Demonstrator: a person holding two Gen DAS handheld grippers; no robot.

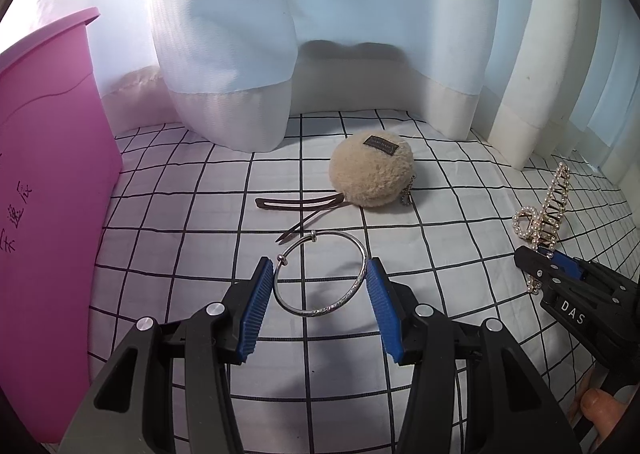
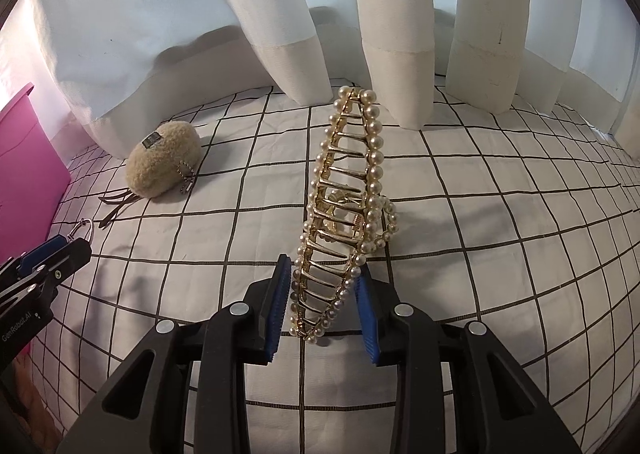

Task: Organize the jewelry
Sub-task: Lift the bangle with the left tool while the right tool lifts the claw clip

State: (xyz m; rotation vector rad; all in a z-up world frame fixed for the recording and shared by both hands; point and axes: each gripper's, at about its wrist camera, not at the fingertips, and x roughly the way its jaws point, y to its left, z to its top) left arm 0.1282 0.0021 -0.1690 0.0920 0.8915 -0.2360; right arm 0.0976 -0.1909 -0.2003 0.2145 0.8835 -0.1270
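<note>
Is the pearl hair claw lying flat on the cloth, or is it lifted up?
Lifted and tilted. The pearl hair claw is clamped at its lower end by the right gripper, its far end rising above the checked cloth.

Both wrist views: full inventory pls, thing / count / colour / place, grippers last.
silver bangle: 1, silver, between the left gripper's fingers
pearl hair claw: 1, gold with white pearls, between the right gripper's fingers
brown hair clips: 2, brown, on the cloth beyond the bangle
plush pouch: 1, beige, dark label and ball chain, by the curtain
pink bin: 1, pink, far left
grid cloth: 1, white with black lines, under everything
curtain: 1, pale blue and white, behind
left gripper: black, blue pads, closed on the bangle
right gripper: black, blue pads, closed on the claw
</note>
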